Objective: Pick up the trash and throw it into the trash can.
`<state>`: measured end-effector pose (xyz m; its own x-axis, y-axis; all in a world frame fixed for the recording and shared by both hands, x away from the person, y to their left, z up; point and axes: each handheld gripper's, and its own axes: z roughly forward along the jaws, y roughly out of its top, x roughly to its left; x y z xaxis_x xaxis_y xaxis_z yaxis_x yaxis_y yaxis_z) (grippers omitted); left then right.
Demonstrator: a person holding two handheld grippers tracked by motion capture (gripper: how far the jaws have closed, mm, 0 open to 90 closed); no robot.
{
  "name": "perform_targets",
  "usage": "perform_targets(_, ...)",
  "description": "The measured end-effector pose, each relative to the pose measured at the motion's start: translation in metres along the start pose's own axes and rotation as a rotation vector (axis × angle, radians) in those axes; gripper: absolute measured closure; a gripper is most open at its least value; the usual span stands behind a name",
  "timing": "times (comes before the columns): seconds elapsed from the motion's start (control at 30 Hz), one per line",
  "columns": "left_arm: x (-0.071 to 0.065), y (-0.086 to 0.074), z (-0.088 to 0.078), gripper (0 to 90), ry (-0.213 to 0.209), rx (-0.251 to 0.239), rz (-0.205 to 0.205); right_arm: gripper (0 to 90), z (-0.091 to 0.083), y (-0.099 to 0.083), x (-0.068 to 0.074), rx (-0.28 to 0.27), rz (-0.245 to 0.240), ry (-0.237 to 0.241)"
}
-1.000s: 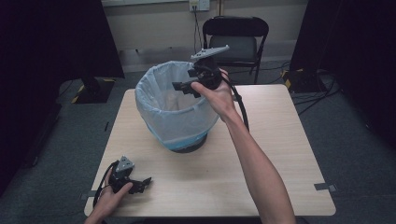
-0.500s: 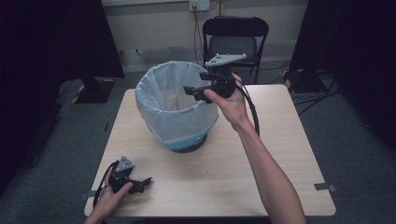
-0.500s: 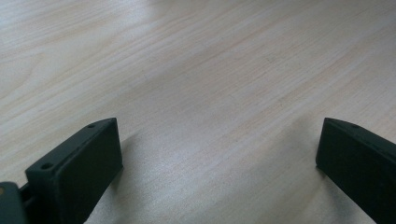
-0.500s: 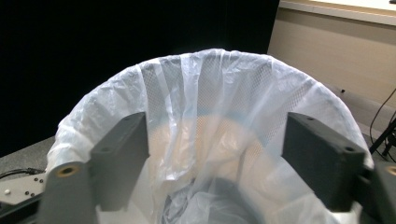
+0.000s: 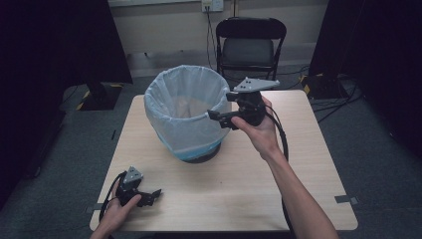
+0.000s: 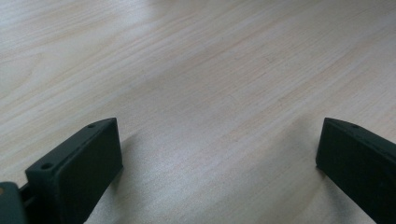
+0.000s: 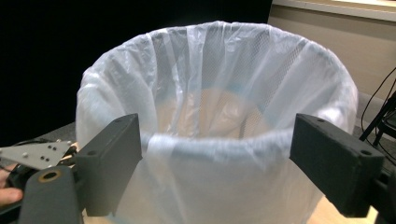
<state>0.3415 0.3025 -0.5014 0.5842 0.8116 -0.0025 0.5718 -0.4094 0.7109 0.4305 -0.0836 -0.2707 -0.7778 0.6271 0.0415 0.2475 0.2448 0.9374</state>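
A waste bin lined with a thin white plastic bag [image 5: 185, 112] stands at the table's back centre-left. My right gripper [image 5: 218, 119] hovers at the bin's right rim, jaws open and pointing left at it. In the right gripper view the bag's rim [image 7: 215, 88] spans the gap between the open jaws of the right gripper [image 7: 217, 140], and nothing is held. The bag's inside looks empty as far as I can see. My left gripper [image 5: 152, 196] rests near the front-left corner, open. The left gripper [image 6: 219, 140] has bare wood between its jaws.
The light wooden table [image 5: 239, 184] carries the bin and both grippers. A black folding chair [image 5: 249, 45] stands behind the table's far edge. Cables [image 5: 328, 84] lie on the floor at the back right. Dark curtains flank both sides.
My right gripper has moved from above the bin's far rim to the right and lower, ending beside the right rim. The left gripper has stayed put.
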Motion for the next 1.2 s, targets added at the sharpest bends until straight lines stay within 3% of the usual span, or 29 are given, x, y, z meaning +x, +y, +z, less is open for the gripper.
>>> perform_targets(0.23, 0.0, 0.0, 0.0, 0.0, 0.0, -0.001, 0.001, 14.8, -0.015, -0.024, 0.003, 0.029, 0.001, -0.027)
perform_targets(0.43, 0.0, 0.0, 0.0, 0.0, 0.0, 0.0, 0.001, 14.8, -0.034, -0.05, -0.003, 0.023, 0.045, -0.061)
perform_targets(0.97, 0.0, 0.0, 0.0, 0.0, 0.001, 0.0, 0.0, 15.0, -0.059, -0.136, -0.015, 0.131, 0.132, -0.194)
perform_targets(1.0, 0.0, 0.0, 0.0, 0.0, 0.0, -0.001, 0.0, 15.0, -0.06, -0.149, -0.017, 0.171, 0.154, -0.219)
perform_targets(1.1, 0.0, 0.0, 0.0, 0.0, 0.001, 0.0, 0.0, 15.0, -0.064, -0.162, -0.022, 0.187, 0.194, -0.218)
perform_targets(1.2, 0.0, 0.0, 0.0, 0.0, 0.001, -0.001, -0.001, 15.0, -0.07, -0.177, -0.026, 0.193, 0.216, -0.245)
